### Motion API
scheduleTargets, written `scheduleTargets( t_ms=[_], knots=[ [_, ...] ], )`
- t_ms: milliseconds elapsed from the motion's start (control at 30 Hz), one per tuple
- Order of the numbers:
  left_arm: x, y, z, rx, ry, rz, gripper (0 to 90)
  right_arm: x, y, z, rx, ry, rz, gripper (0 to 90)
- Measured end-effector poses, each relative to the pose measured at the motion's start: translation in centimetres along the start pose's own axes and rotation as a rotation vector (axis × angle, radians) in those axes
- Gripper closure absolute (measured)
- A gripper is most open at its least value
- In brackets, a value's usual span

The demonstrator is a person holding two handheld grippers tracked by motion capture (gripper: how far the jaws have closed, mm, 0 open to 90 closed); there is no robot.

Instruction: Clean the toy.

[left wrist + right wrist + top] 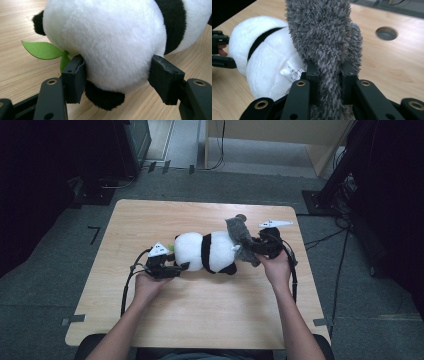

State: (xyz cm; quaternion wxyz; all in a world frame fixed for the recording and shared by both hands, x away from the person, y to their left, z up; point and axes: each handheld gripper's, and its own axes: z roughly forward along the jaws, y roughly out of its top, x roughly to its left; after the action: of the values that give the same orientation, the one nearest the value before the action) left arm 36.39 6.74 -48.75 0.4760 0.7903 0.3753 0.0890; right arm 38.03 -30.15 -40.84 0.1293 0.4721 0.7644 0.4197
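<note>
Mid-desk [150, 320], panda plush [207, 251] lies long axis left-right. Left tool [117, 77] clamps its white end; right tool [329, 75] pinches grey fuzzy cloth [324, 37] at opposite end, draped over panda.

Both forearms come in from the bottom of the high view, angled slightly inward. The left hand [146, 286] grips the left claw [183, 266] low and level, pointing toward the right; its jaws stand partly apart, and the pads [75, 75] press into the sides of a panda plush toy [107, 37]. The right hand [276, 265] holds the right claw [249, 249] pointing left, its jaws clamped close on a grey plush piece [324, 45].
</note>
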Motion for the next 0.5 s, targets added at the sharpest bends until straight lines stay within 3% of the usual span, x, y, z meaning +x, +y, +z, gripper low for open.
scheduleTargets(
  t_ms=[167,267,367,500],
  knots=[
    [0.1,-0.1,0.0,-0.004,-0.006,0.002,34.2,0.3,-0.7,1.7,0.048,-0.005,-0.01,75.4],
    [0.1,0.0,0.0,-0.004,-0.004,0.004,34.1,0.2,-1.0,1.9,0.047,-0.02,-0.027,75.6],
    [0.2,0.0,0.1,-0.008,-0.008,0.008,34.0,0.0,-1.6,2.4,0.076,-0.028,-0.017,75.6],
    [0.2,0.0,0.1,-0.007,-0.011,0.007,33.5,-0.6,-2.4,2.9,0.09,-0.004,0.017,75.6]
  ],
)
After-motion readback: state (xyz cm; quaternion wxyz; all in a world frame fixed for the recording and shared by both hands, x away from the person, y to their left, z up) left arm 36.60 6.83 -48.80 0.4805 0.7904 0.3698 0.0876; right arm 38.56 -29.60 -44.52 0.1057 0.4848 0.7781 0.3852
